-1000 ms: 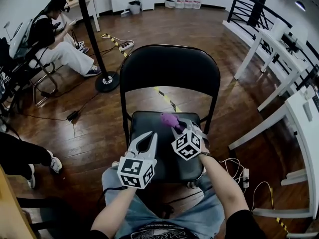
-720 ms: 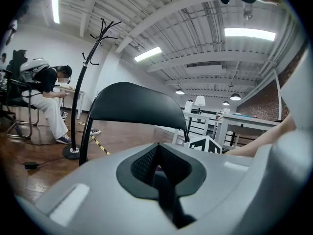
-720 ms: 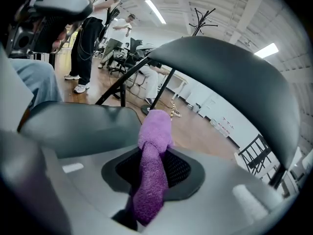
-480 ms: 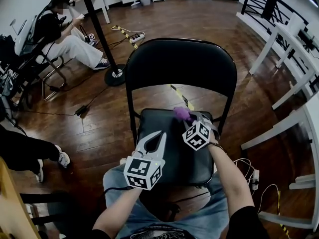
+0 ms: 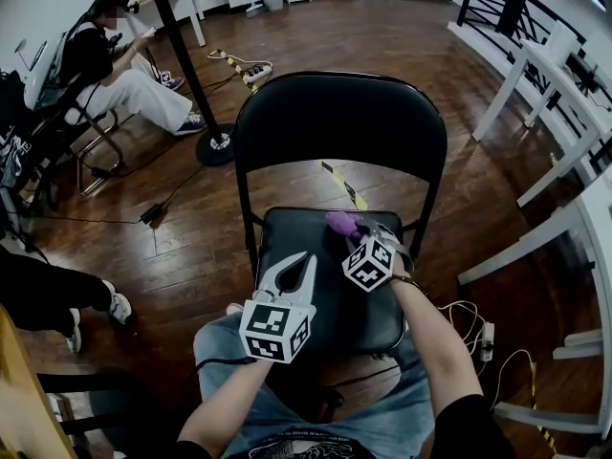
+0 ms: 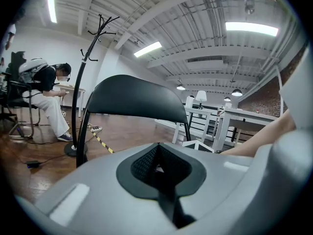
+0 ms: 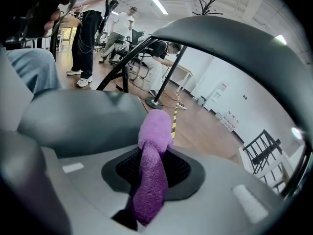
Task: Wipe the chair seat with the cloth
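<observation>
A black folding chair stands on the dark plank floor (image 5: 182, 242), its rounded backrest (image 5: 339, 122) carried on a thin metal tube frame. The chair seat (image 5: 330, 318) is a smooth, padded square with soft corners. The right gripper (image 5: 352, 231) has its grey jaws pinched on a fuzzy purple cloth (image 5: 339, 223), bunched into a knobbly roll and held over the seat's rear edge, right of centre. The left gripper (image 5: 291, 264) hangs above the seat's front left, jaws pressed together on nothing.
</observation>
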A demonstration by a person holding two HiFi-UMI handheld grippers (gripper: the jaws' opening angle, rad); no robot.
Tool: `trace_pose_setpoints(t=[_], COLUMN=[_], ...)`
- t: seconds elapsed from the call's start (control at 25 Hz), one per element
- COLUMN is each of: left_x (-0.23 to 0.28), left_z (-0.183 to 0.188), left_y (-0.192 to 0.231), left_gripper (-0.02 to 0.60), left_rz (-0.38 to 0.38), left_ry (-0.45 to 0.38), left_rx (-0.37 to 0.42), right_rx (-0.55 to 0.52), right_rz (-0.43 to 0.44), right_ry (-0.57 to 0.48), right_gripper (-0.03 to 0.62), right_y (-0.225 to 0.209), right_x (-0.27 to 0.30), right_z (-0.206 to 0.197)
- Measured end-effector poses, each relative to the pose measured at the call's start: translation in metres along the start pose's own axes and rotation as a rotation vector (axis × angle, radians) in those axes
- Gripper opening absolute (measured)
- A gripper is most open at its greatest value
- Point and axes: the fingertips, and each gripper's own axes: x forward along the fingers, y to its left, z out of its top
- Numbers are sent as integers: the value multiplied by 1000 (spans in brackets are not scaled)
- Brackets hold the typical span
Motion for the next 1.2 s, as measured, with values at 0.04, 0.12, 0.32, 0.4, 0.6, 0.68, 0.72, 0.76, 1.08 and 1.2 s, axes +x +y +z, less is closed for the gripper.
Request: trace_pose_setpoints(t=[0.04, 0.12, 0.32, 0.4, 0.6, 0.68, 0.72, 0.76, 1.08, 1.2], left_x=[-1, -4, -10, -13, -22, -25, -27, -28, -35, -35], left_z=[0, -1, -2, -4, -8, -9, -9, -10, -20, -21], left_y=[0, -3, -12, -17, -29, -33, -35, -36, -50, -60], left_gripper=[3, 3, 4, 3, 4, 3, 3, 3, 4, 3], left_rz=[4, 5, 8, 5, -5, -8, -9, -10, -26, -42], left_ry=[1, 1, 3, 6, 3, -1, -3, -4, 6, 6], left_rx=[1, 6, 19, 23, 36, 40, 40, 40, 27, 25], right_rx=[3, 2, -4, -2, 0, 3, 7, 10, 32, 38], right_rz=[2, 7, 31, 40, 61, 70, 72, 75, 106, 111], right_ry=[-2, -7, -31, -38, -51, -50, -49, -49, -51, -62], right_gripper=[87, 87, 87, 88, 87, 88, 87, 87, 88, 87], right_y=[4, 14, 41, 53, 86, 99, 104, 111, 166, 181], right_x=[-3, -9, -33, -44, -67, -76, -81, -85, -126, -141], right_z=[0, 1, 5, 6, 3, -1, -4, -6, -31, -35])
